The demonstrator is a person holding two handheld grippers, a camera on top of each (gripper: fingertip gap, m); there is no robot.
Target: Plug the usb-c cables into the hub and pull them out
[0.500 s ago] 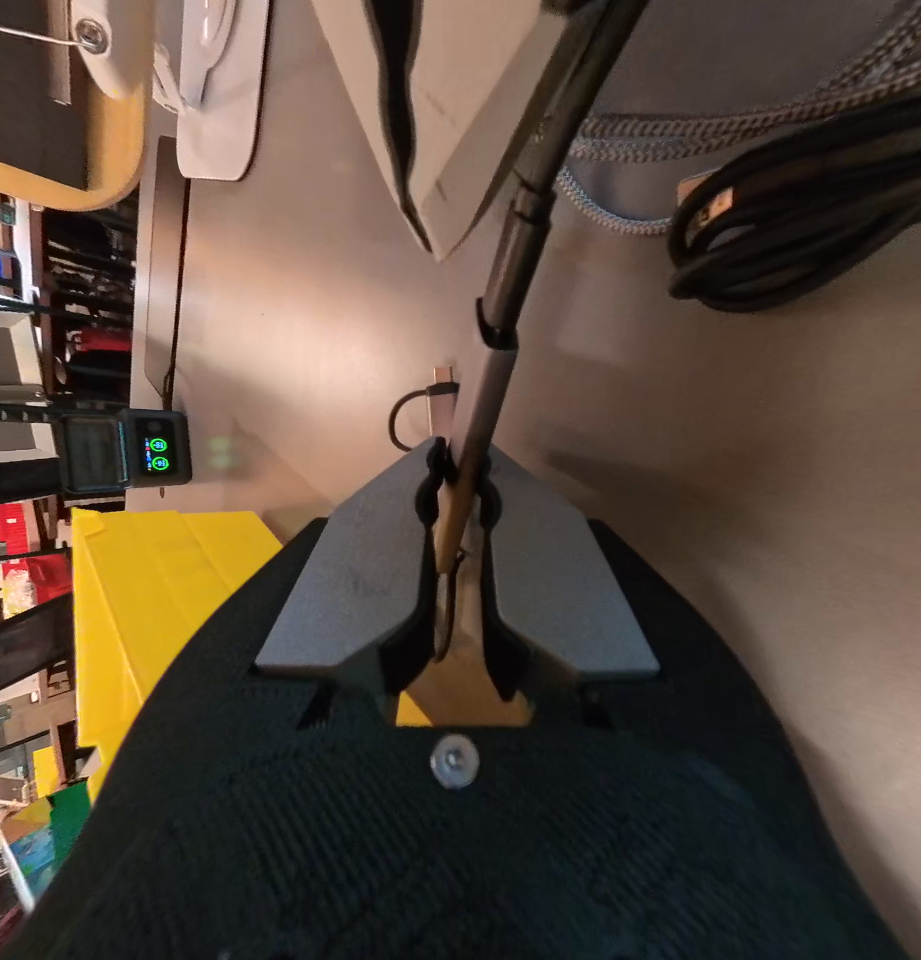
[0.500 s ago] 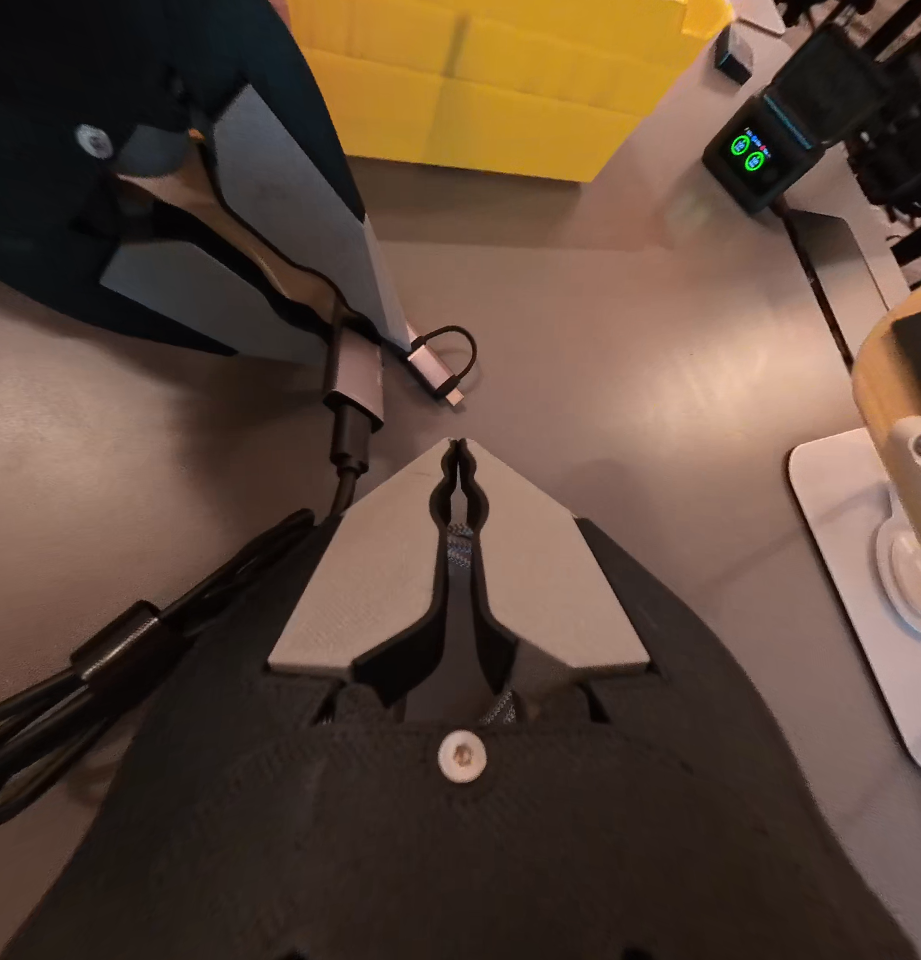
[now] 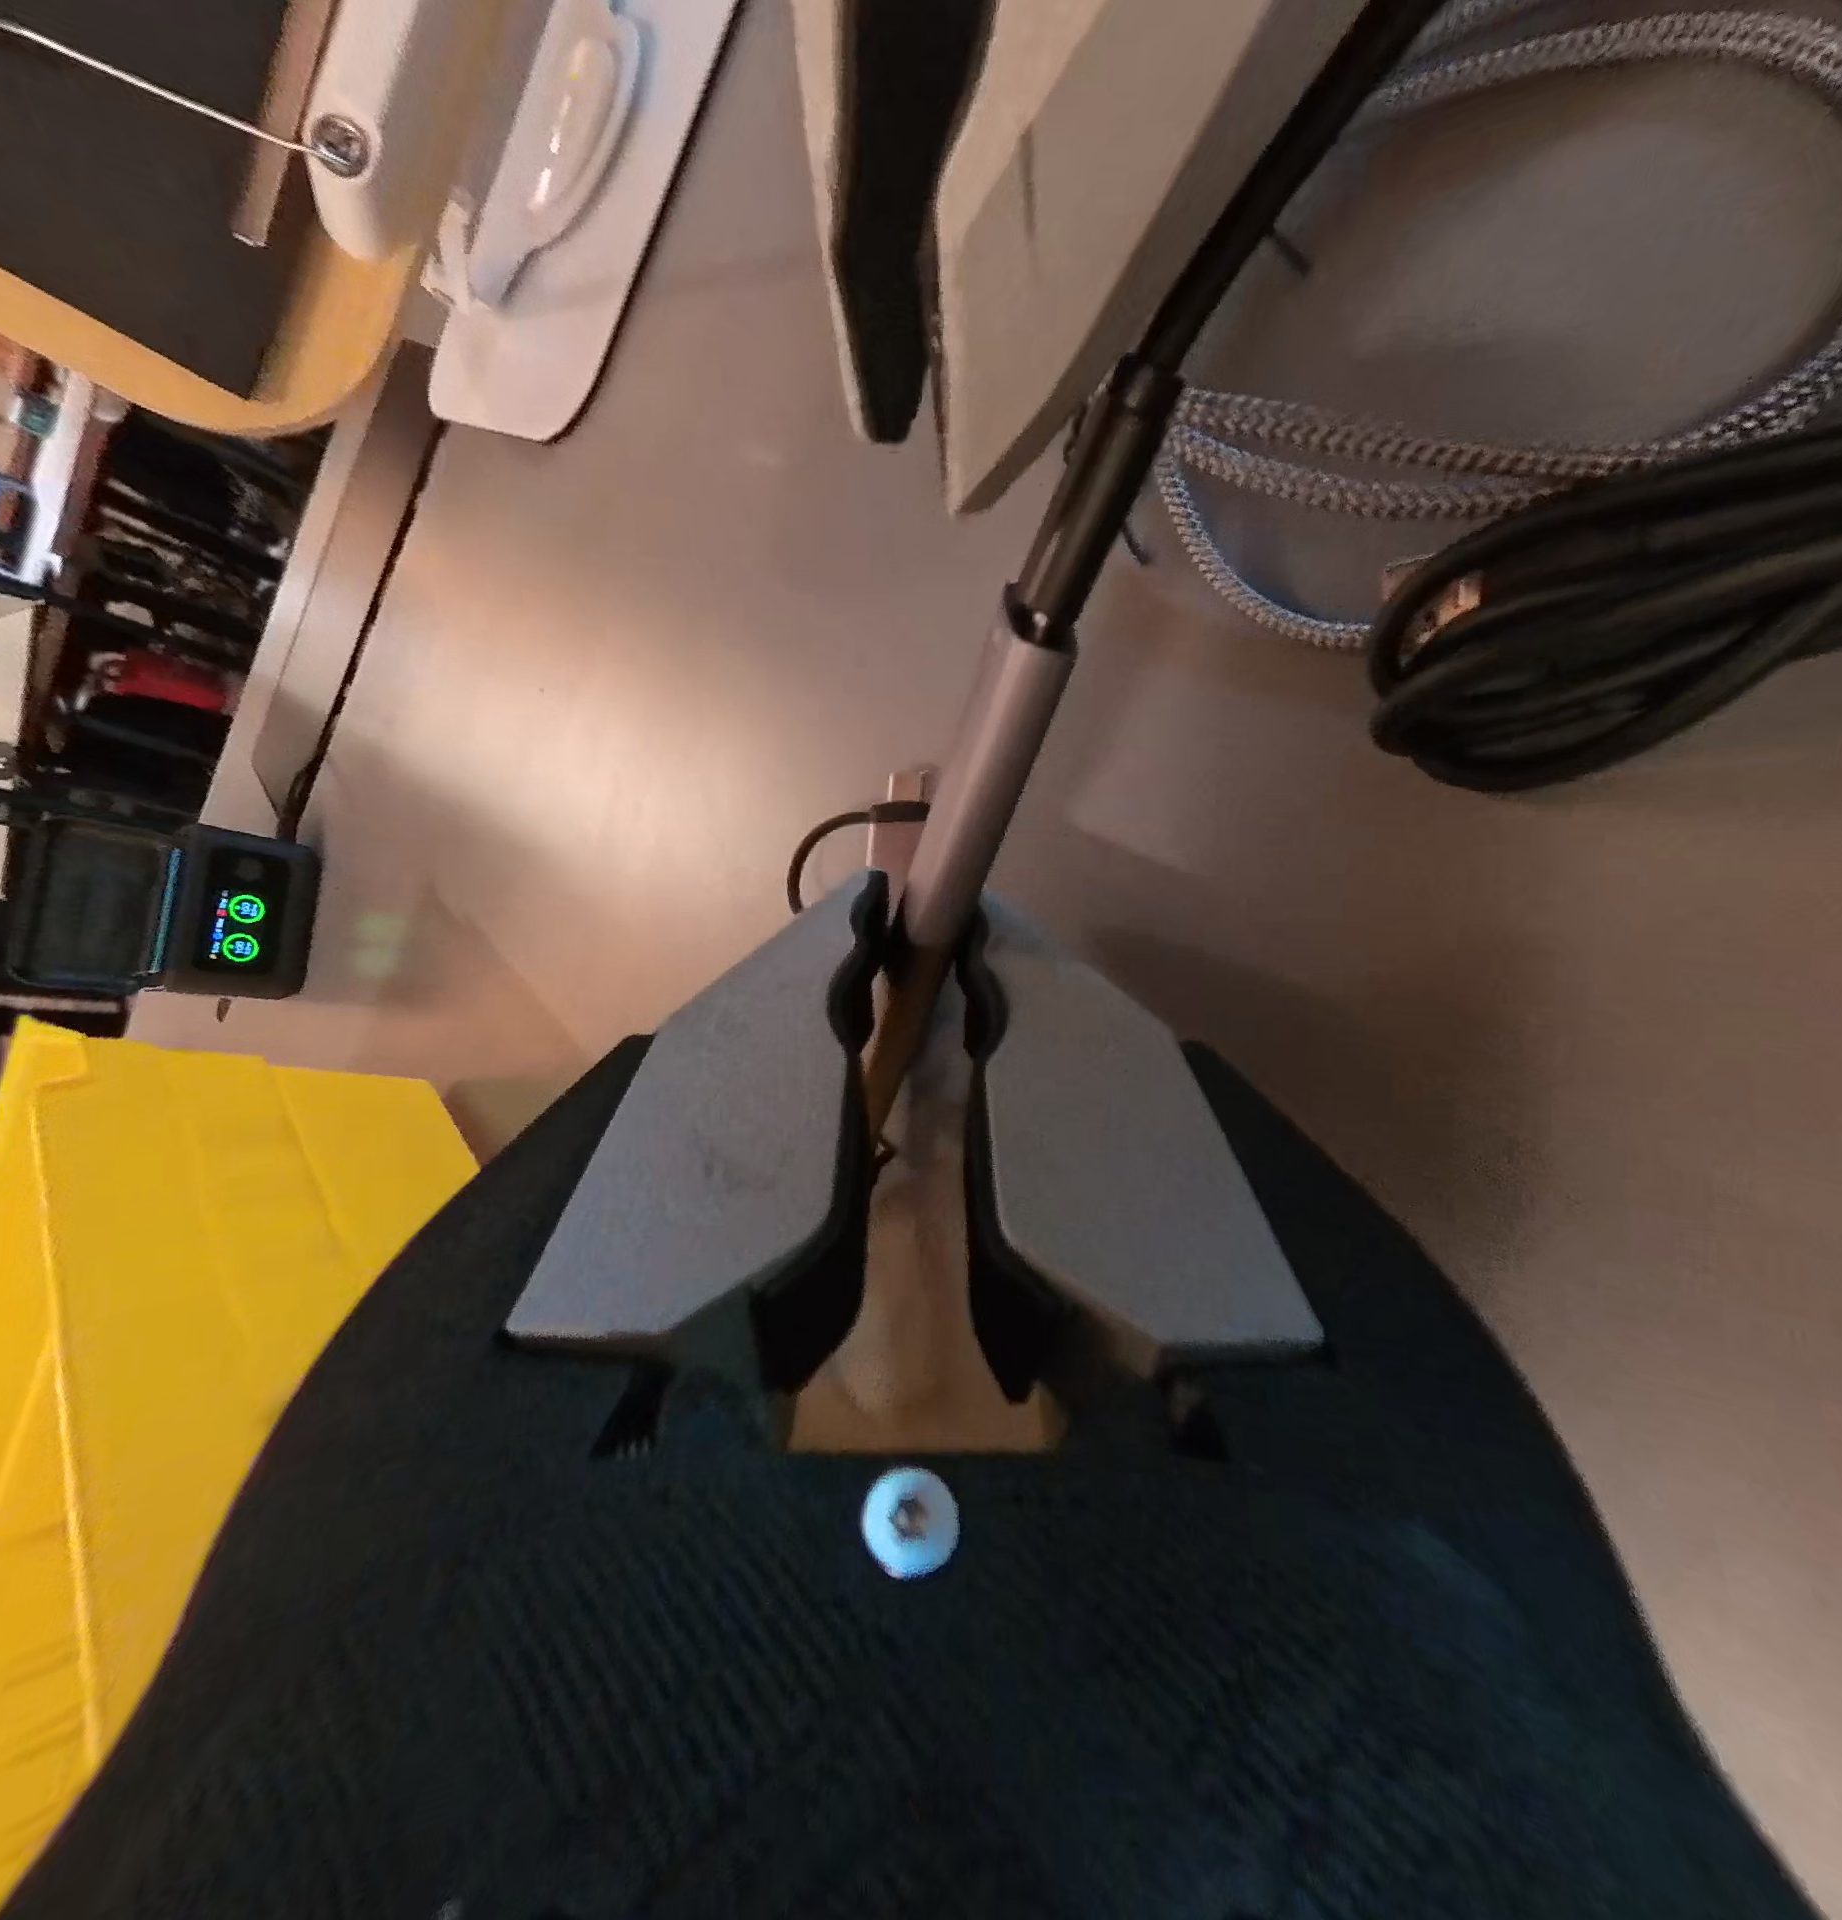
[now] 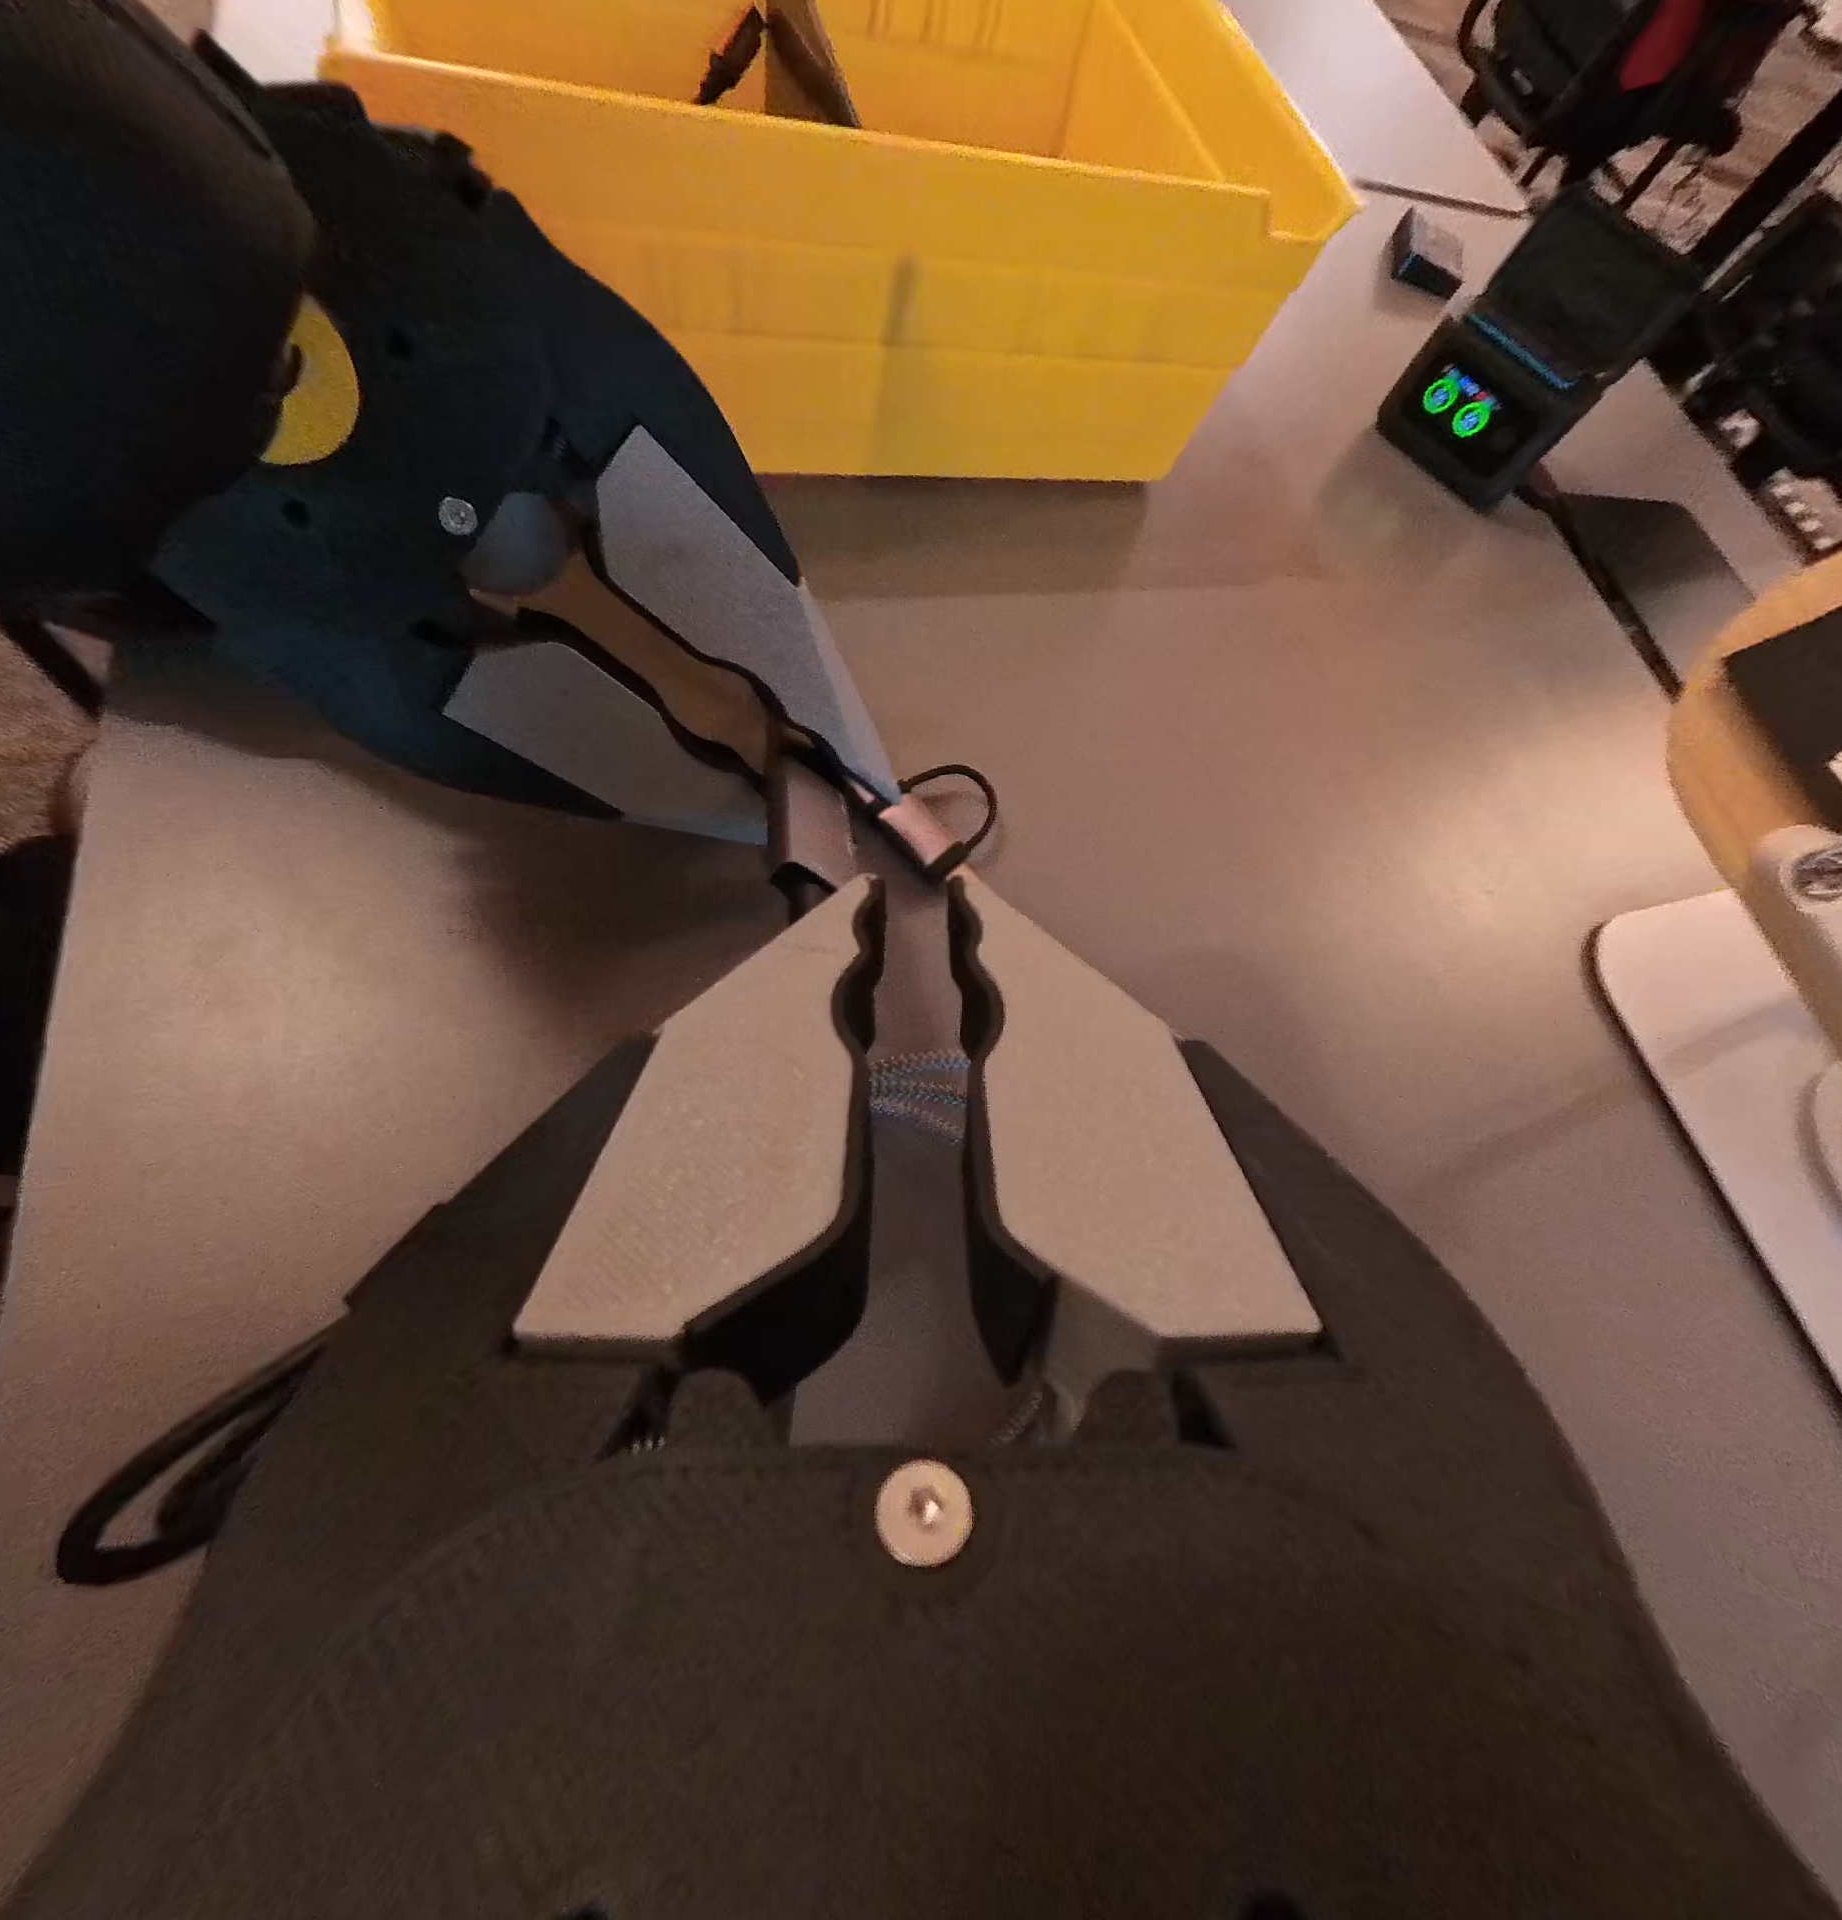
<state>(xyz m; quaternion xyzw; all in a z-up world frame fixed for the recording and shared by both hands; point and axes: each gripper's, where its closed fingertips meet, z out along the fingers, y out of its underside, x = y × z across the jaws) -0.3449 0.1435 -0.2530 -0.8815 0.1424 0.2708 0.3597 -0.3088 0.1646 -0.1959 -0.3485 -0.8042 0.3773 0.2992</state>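
Note:
My left gripper (image 3: 915,914) is shut on a slim grey hub (image 3: 984,748), held edge-on just above the table. The hub's black cable (image 3: 1208,270) runs up and away from it. A small grey adapter plug on a black loop (image 3: 901,821) sits at the left fingertip. In the right wrist view the hub (image 4: 777,795) and adapter plug (image 4: 922,831) lie just past my right gripper (image 4: 914,894). Its jaws stand a narrow gap apart. A grey braided cable (image 4: 917,1096) shows in that gap; I cannot tell if it is gripped. The right gripper's fingers (image 3: 1010,260) also show in the left wrist view.
A braided cable coil (image 3: 1416,468) and a black cable coil (image 3: 1623,623) lie on the grey table. A yellow bin (image 4: 896,270) stands behind the left gripper. A small black device with green lights (image 4: 1468,416) and a white pad (image 4: 1727,1091) are at the right.
The right gripper's jaws have parted from touching to a narrow gap, and it has drawn back a little from the hub. The left gripper still holds the hub.

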